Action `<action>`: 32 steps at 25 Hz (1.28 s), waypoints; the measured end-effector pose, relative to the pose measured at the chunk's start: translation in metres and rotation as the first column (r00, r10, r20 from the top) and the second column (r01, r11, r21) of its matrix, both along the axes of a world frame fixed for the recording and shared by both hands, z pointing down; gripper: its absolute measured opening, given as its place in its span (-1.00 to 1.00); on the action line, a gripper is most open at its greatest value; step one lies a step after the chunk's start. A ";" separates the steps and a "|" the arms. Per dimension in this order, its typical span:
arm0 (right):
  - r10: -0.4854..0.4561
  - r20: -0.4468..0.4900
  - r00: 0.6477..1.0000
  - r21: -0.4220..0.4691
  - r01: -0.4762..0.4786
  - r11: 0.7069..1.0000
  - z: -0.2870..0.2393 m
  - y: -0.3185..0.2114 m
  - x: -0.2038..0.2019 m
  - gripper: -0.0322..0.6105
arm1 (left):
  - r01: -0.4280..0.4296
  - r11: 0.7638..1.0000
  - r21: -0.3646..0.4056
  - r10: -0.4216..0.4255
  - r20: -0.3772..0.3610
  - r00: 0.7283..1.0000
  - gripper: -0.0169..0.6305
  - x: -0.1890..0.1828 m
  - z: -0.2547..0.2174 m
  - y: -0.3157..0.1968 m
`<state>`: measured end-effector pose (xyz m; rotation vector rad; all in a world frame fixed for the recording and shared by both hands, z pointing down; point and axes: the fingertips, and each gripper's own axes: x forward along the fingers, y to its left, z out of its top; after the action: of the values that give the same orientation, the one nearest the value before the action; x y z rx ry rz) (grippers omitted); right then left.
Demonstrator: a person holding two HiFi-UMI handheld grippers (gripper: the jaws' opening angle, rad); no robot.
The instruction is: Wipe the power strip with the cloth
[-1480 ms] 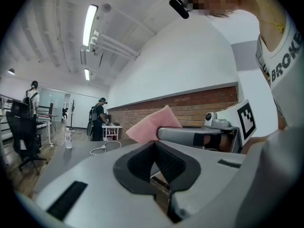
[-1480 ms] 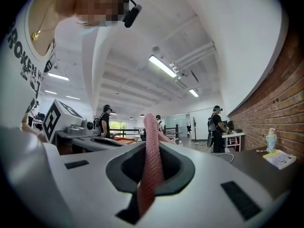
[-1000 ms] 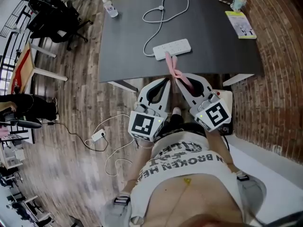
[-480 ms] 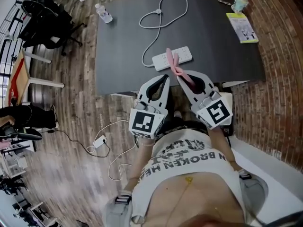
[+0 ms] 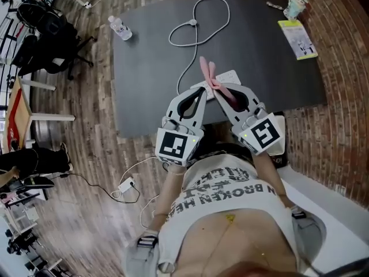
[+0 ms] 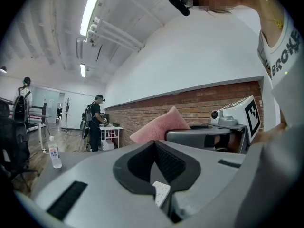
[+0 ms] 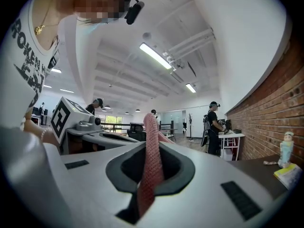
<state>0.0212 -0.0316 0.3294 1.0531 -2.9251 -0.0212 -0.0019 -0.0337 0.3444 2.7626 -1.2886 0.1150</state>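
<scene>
Right gripper [image 5: 221, 89] is clamped on the pink cloth [image 5: 207, 70], which pokes out over the power strip [image 5: 232, 77] near the table's [image 5: 144, 79] front edge. Left gripper [image 5: 202, 93] is closed on nothing, just beside it. Together they hide most of the strip. Its cord [image 5: 185, 68] loops away; a bottle [image 5: 120, 27] and booklet [image 5: 297, 39] sit at the far corners.

Your head camera looks steeply down from well above, past your chest, onto the left gripper [image 5: 202, 94], the right gripper [image 5: 219, 89] and the dark surface [image 5: 150, 68] beyond them. Each gripper camera sits low and close behind its own jaws and looks nearly level along them across the room, the left one toward the brick wall [image 6: 209, 101], the right one with that wall at its right edge. All three views share the pink cloth [image 5: 209, 73], and each gripper view catches the other gripper at its side.
</scene>
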 end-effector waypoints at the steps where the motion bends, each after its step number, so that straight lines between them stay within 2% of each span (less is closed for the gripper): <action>1: 0.009 0.000 1.000 -0.002 -0.009 1.000 0.002 -0.006 -0.003 -0.85 | -0.008 1.000 -0.003 0.008 0.000 1.000 -0.92 -0.004 0.002 -0.006; 6: 0.059 -0.013 0.998 -0.012 -0.059 0.998 0.014 -0.027 -0.013 -0.85 | -0.051 0.998 -0.021 0.051 0.006 0.999 -0.92 -0.018 0.013 -0.027; 11: 0.068 -0.016 0.998 -0.033 -0.068 0.997 0.022 -0.037 -0.016 -0.85 | -0.049 0.998 -0.040 0.049 0.001 0.999 -0.92 -0.026 0.020 -0.038; 22: -0.006 -0.031 0.999 -0.055 0.004 0.999 0.026 -0.054 -0.026 -0.85 | 0.025 0.998 -0.060 -0.026 -0.015 1.000 -0.92 -0.035 0.029 -0.053; 32: -0.041 -0.078 0.996 -0.104 0.033 0.994 0.058 -0.062 -0.026 -0.85 | 0.048 0.992 -0.115 -0.046 0.019 0.999 -0.92 -0.038 0.060 -0.056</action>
<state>-0.0043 -0.0938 0.3873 0.9600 -2.8399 0.0824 -0.0396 -0.0893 0.4046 2.6381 -1.3063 0.2020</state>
